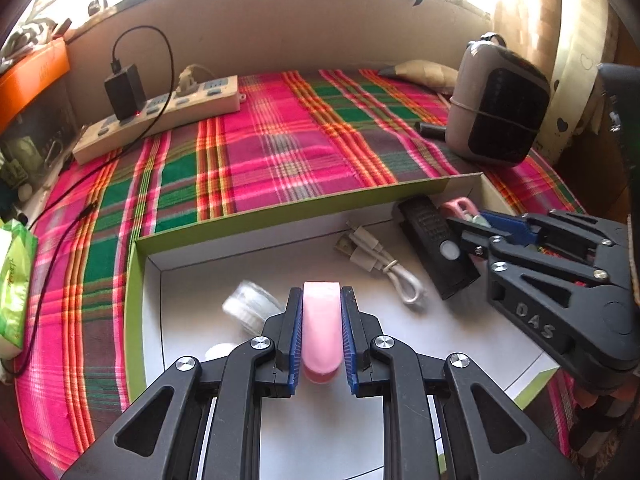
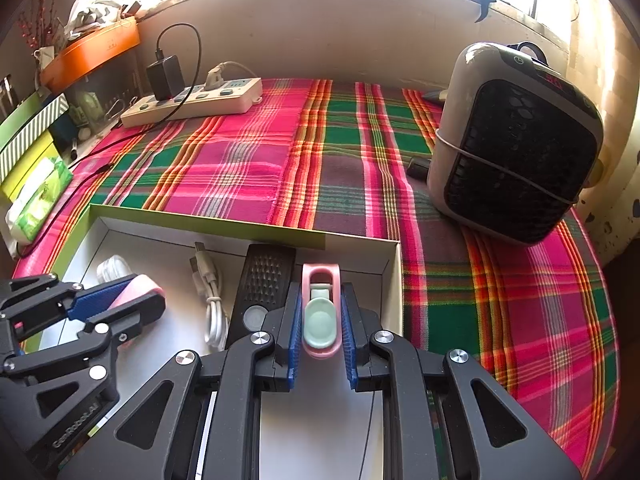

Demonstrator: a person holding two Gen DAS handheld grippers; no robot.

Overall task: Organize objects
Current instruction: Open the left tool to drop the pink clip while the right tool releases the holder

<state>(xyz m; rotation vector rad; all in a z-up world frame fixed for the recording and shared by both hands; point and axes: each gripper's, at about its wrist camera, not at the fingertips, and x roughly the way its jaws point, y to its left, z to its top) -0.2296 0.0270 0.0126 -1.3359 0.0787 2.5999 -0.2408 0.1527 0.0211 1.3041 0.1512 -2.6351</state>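
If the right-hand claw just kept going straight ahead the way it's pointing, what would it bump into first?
Probably the far wall of the box: the right gripper, shut on a pink and green clip, points at it beside the black device. Depth is hard to judge.

You have a pink bar (image 1: 321,326) clamped lengthwise over the white-floored, green-walled box (image 1: 138,280), and a pink clip with a mint slider (image 2: 321,312) over its right end. Inside lie a white cable (image 1: 384,266), a black remote (image 1: 434,240) and a blurred white coil (image 1: 250,306).
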